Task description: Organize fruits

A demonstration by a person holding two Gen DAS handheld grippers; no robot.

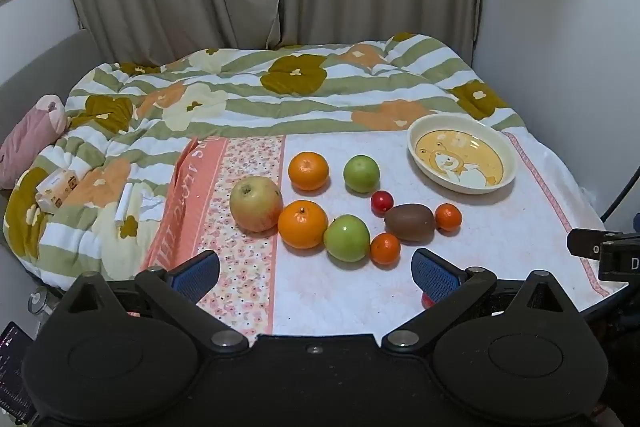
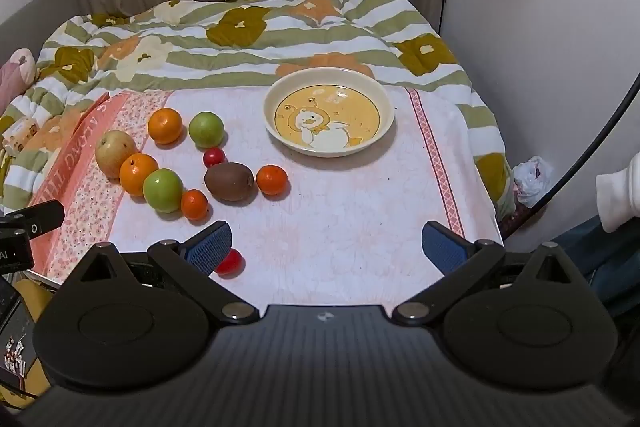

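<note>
Hovering with jaws spread wide and empty, left gripper [image 1: 316,269] and right gripper [image 2: 326,241] face fruit [image 2: 162,190] at ten o'clock of the plate [image 2: 280,129].

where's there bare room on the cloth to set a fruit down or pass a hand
Bare cloth lies between the brown kiwi and the cream cartoon plate, and in front of the plate down to the open right hand-held gripper. The fruit cluster by the big yellow-red apple is crowded.

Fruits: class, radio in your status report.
Left gripper, right gripper open, empty. Fruits loose on cloth; plate empty. Nothing in the way.
</note>
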